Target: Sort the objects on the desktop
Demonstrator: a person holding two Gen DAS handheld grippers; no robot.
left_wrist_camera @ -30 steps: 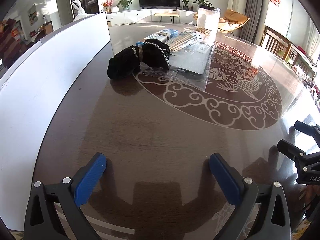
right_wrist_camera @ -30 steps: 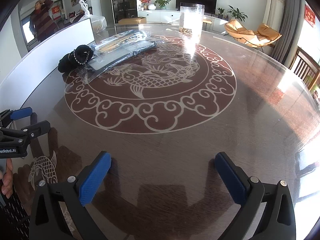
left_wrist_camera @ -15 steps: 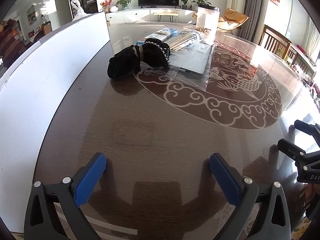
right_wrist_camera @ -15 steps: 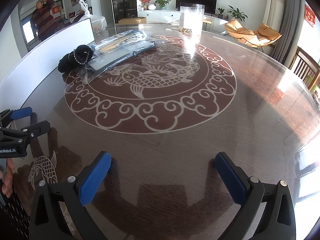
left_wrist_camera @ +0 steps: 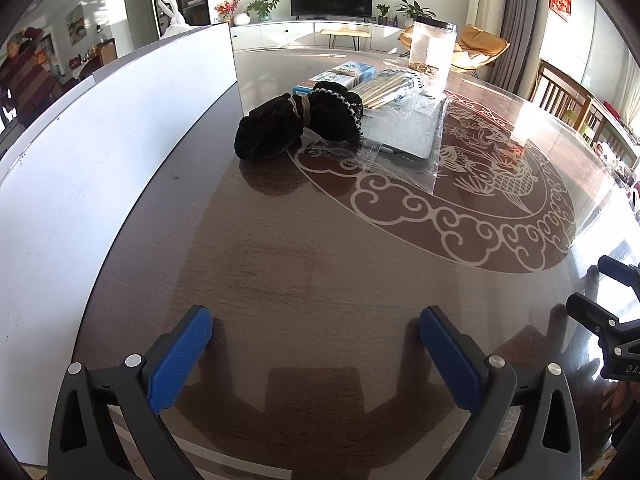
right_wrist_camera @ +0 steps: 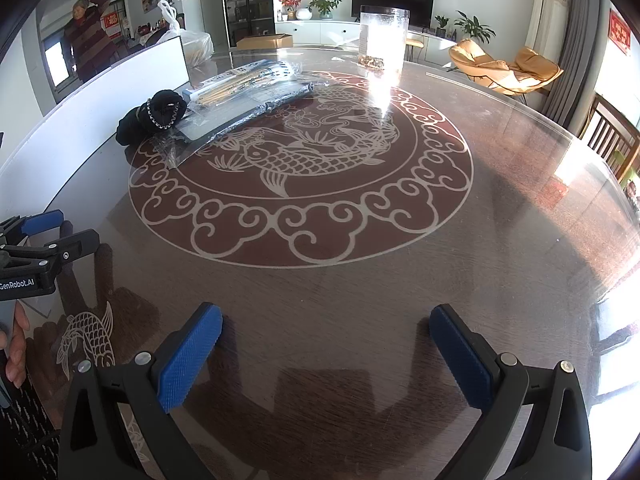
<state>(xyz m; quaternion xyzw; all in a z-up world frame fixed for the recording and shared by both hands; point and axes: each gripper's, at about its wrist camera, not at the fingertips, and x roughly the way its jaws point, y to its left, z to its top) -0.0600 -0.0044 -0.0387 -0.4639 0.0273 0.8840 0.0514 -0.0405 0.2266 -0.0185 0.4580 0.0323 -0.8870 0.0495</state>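
A heap of objects lies on the far left part of the round table: a black fabric bundle with a bead chain (left_wrist_camera: 300,124) (right_wrist_camera: 154,114), a grey flat item in a clear plastic bag (left_wrist_camera: 404,136) (right_wrist_camera: 240,108), a pack of wooden sticks (left_wrist_camera: 386,86) (right_wrist_camera: 240,80) and a blue-white box (left_wrist_camera: 334,76). My left gripper (left_wrist_camera: 316,344) hovers open over bare table, well short of the heap. Further right, my right gripper (right_wrist_camera: 326,346) is also open and holds nothing. Each gripper shows at the edge of the other's view.
A white board (left_wrist_camera: 100,152) stands upright along the table's left edge. A clear tall jar (left_wrist_camera: 432,46) (right_wrist_camera: 382,42) stands at the far side. The glossy table (right_wrist_camera: 500,220) bears a carp medallion. Chairs stand at the right, and a person (right_wrist_camera: 88,50) stands far left.
The left wrist view has shifted slightly nearer the heap. The right gripper has stayed still; both stay open.
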